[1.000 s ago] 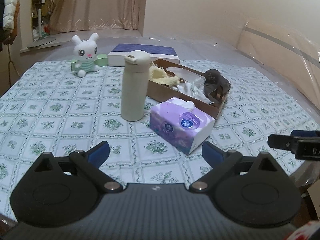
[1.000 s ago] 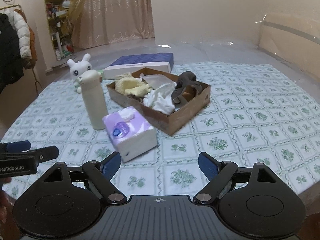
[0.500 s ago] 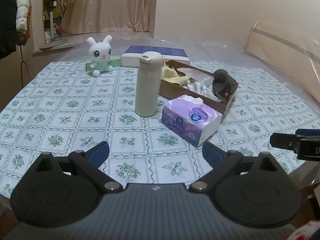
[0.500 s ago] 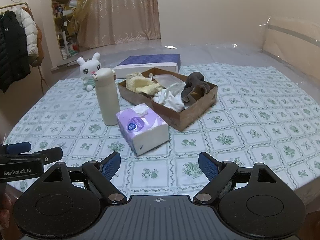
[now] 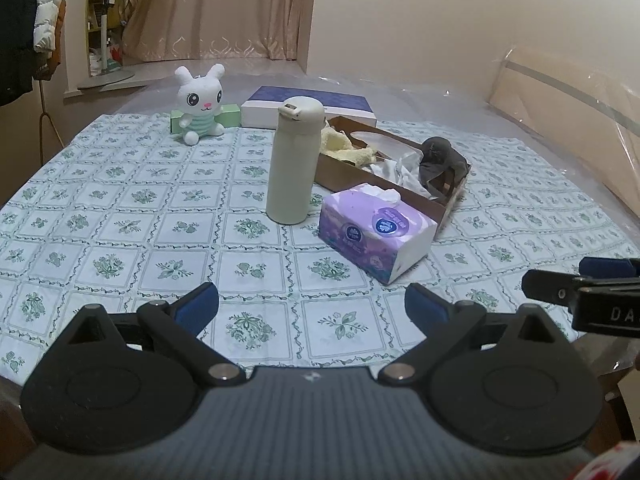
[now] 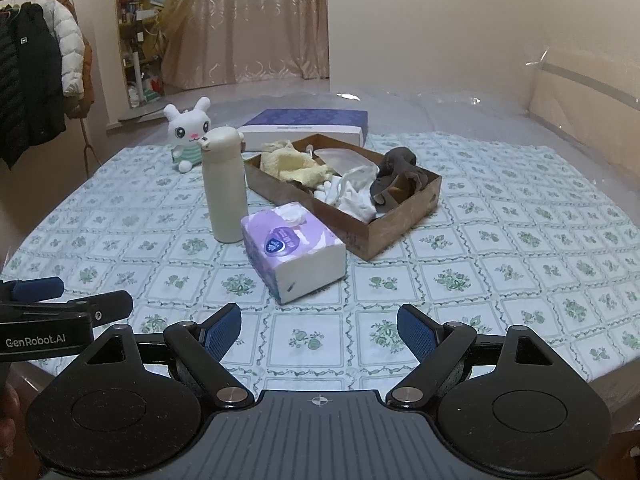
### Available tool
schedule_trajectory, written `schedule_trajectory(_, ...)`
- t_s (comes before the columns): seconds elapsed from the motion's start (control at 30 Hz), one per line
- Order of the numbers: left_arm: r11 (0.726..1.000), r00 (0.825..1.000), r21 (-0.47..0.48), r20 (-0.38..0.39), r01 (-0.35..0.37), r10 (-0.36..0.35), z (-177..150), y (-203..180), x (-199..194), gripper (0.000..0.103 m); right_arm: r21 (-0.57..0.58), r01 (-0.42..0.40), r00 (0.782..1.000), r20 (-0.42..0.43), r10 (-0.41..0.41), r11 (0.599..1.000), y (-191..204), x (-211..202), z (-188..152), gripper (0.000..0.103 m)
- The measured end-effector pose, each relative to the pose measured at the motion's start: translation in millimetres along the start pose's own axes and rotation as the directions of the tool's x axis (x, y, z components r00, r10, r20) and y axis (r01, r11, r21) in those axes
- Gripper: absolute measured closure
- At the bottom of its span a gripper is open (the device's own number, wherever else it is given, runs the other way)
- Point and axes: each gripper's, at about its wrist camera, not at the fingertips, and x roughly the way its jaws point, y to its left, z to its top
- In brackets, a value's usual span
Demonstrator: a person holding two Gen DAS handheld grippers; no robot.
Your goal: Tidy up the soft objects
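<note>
Both grippers, left [image 5: 312, 306] & right [image 6: 319, 326], hang spread w/ nothing held at the near table edge, so judging by the yellow, white & grey cloths already in the cardboard box [image 6: 394, 226], only the plush bunny [image 5: 200, 104] looks left, far side by the green box.

Count on the worktop [image 6: 520, 280]: one plush rabbit [image 6: 188, 132], one cream bottle [image 6: 224, 184], one purple tissue pack [image 6: 294, 250], one cardboard tray [image 6: 400, 220], one blue-lidded flat box [image 6: 308, 124], one green box [image 5: 230, 114]. Two tools present: left tool [image 5: 312, 306], right tool [image 6: 319, 326].
</note>
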Motion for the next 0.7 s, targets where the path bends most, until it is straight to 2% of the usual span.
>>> schedule_trajectory(0.47, 1.0, 1.0, -0.008, -0.006, 0.002, -0.002, -4.0, 0.8, -1.5, 0.004, 0.006, 0.002, 1.0, 0.004, -0.002, 1.0, -1.0, -0.2, -1.3, 0.018)
schedule_trajectory(0.7, 1.0, 1.0, -0.006, -0.001, -0.025, 0.025, -3.9, 1.6, -0.6, 0.004, 0.007, 0.002, 1.0, 0.004, -0.002, 1.0, -2.0, 0.7, -0.4, 0.018)
